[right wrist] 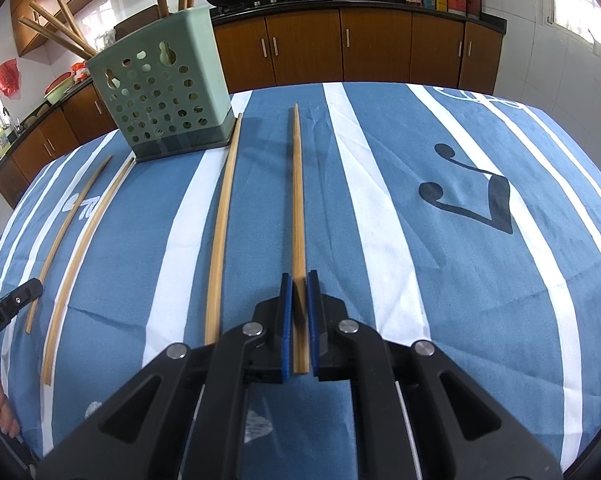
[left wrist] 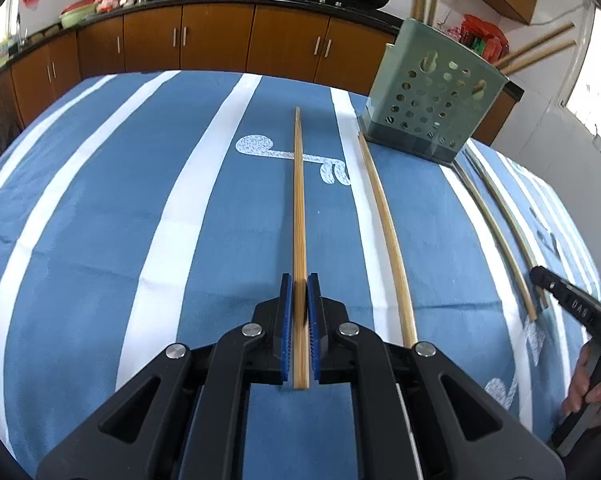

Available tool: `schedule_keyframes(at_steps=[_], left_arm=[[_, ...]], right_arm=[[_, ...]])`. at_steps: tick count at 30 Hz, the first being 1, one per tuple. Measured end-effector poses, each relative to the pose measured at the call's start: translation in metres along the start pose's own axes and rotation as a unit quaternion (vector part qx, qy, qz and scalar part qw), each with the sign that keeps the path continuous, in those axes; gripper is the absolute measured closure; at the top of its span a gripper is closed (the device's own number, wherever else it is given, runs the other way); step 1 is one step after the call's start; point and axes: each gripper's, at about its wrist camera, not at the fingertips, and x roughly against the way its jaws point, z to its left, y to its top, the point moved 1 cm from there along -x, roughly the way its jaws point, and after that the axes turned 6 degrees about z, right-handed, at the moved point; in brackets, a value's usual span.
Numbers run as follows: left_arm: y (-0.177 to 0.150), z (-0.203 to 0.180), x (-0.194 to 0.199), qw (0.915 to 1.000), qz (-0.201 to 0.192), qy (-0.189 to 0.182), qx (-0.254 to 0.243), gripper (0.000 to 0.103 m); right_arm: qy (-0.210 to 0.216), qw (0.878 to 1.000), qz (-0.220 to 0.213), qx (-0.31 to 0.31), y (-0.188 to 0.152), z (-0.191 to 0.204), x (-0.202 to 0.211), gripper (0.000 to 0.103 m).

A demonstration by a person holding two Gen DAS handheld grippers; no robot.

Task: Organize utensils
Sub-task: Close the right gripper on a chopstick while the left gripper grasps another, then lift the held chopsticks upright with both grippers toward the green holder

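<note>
Both handheld tools share one build. The left gripper [left wrist: 299,284] has matte black angular arms with triangular cut-outs, round silver pivot screws and blue ribbed pads [left wrist: 286,320] lining its fingers. The right gripper [right wrist: 299,282] matches it: black linkage, silver screws, blue pads [right wrist: 286,320]. Seen from the other camera, each black finger carries small pale lettering, too blurred to read.

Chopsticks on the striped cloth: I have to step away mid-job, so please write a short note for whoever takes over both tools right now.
Left tool: shut on the leftmost bamboo chopstick.
Right tool: shut on the rightmost bamboo chopstick.
Things: two loose bamboo chopsticks lie between the held ones on the blue-and-white striped cloth. The pale green perforated plastic holder stands just beyond them.
Done: several standing chopsticks are already in the holder.
Left: put both held chopsticks in, then the two loose ones.
</note>
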Motion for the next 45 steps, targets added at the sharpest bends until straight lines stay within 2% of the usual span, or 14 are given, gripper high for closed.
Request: schedule_keyframes(at_steps=[4,7,9,18,24,28,40,45], left_arm=[[-0.002,-0.005,0.001,0.9996,-0.001,0.016,-0.022,0.095],[0.001,0.0,0.003,0.9999,0.009,0.006,-0.013,0.096],[0.003,0.002,0.01,0.9999,0.002,0.004,-0.011,0.096],[0.029,0.005,0.07,0.9963,-0.084,-0.017,-0.001,0.096],[0.054,0.005,0.109,0.9883,-0.149,-0.03,0.007,0.096],[0.066,0.004,0.126,0.9835,-0.178,-0.03,0.009,0.096],[0.091,0.001,0.138,0.9779,-0.208,-0.02,0.004,0.096],[0.098,-0.007,0.153,0.9747,-0.221,-0.033,-0.012,0.096]], right_arm=[[0.005,1.0,0.002,0.0,0.001,-0.002,0.003,0.095],[0.008,1.0,-0.021,-0.003,0.004,-0.006,0.017,0.095],[0.012,0.999,-0.039,-0.007,0.007,-0.009,0.03,0.095],[0.021,0.991,-0.129,-0.029,0.028,-0.023,0.084,0.095],[0.03,0.98,-0.193,-0.033,0.044,-0.025,0.121,0.095],[0.034,0.973,-0.228,-0.03,0.056,-0.023,0.143,0.095],[0.033,0.963,-0.267,-0.004,0.079,-0.01,0.169,0.095],[0.043,0.96,-0.278,0.021,0.091,0.004,0.193,0.095]])
